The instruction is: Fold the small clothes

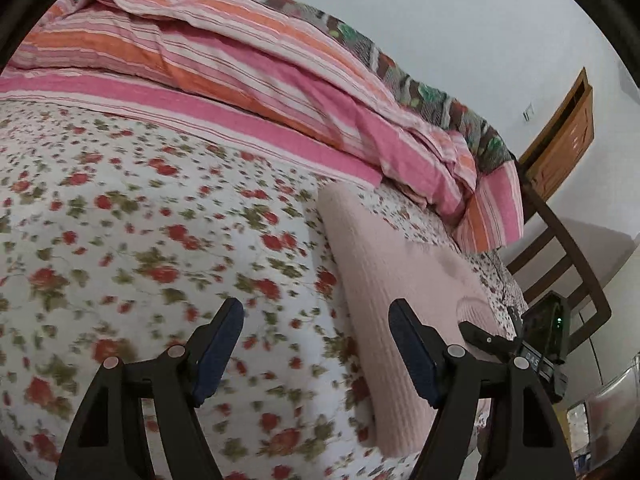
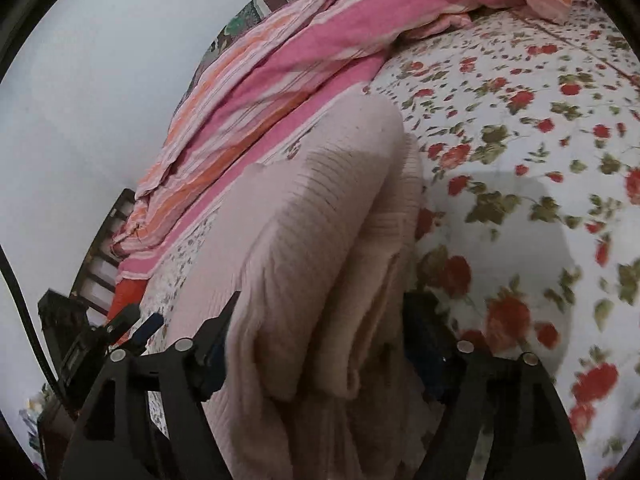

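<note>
On bed [image 1: 140, 220]: my left fingers [image 1: 316, 316] wide, empty, beside pink sweater [image 1: 400, 280]. Right fingers [image 2: 320, 312] wide, straddling sweater's folded edge, not pinching.

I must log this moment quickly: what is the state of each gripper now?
Left gripper: open, holding nothing, above the bedsheet.
Right gripper: open, with the folded pink sweater between its fingers, not clamped.

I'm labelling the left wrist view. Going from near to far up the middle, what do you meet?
left gripper → floral bedsheet → striped pink and orange quilt → white wall
</note>
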`<state>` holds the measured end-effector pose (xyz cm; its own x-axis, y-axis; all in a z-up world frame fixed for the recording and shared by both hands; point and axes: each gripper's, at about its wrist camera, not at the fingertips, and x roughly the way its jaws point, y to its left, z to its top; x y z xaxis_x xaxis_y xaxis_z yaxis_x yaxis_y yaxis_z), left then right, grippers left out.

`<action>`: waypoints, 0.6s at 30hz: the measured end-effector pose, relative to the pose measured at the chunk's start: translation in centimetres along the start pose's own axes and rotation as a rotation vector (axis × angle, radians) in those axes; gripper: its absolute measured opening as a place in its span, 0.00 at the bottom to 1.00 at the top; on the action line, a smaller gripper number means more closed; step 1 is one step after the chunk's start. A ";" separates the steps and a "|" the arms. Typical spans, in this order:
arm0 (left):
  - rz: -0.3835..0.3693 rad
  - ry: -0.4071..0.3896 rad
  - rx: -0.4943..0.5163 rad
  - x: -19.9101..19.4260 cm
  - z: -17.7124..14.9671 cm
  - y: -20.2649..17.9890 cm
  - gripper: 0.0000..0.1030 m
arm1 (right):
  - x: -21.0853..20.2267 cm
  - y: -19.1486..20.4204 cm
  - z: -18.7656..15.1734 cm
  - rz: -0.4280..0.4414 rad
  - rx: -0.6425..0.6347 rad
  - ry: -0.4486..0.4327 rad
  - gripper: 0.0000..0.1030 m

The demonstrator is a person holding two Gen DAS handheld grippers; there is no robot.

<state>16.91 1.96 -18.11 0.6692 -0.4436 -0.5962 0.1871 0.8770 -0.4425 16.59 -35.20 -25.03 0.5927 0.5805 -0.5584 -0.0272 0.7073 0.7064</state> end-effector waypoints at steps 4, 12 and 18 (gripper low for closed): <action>-0.016 -0.015 -0.057 -0.9 -0.1 2.0 0.71 | 1.1 0.6 0.4 -0.009 -0.060 0.060 0.74; -0.049 -0.020 -0.090 -1.3 -0.5 2.7 0.71 | -1.0 3.8 1.3 0.046 -0.096 0.047 0.37; -0.033 -0.042 -0.095 -3.0 -0.3 3.4 0.71 | -4.2 10.5 3.6 -0.012 -0.111 -0.086 0.36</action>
<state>15.33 6.20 -17.96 0.6939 -0.4618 -0.5525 0.1418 0.8399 -0.5239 16.71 -31.66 -13.65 0.6599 0.5385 -0.5239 -0.1056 0.7569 0.6450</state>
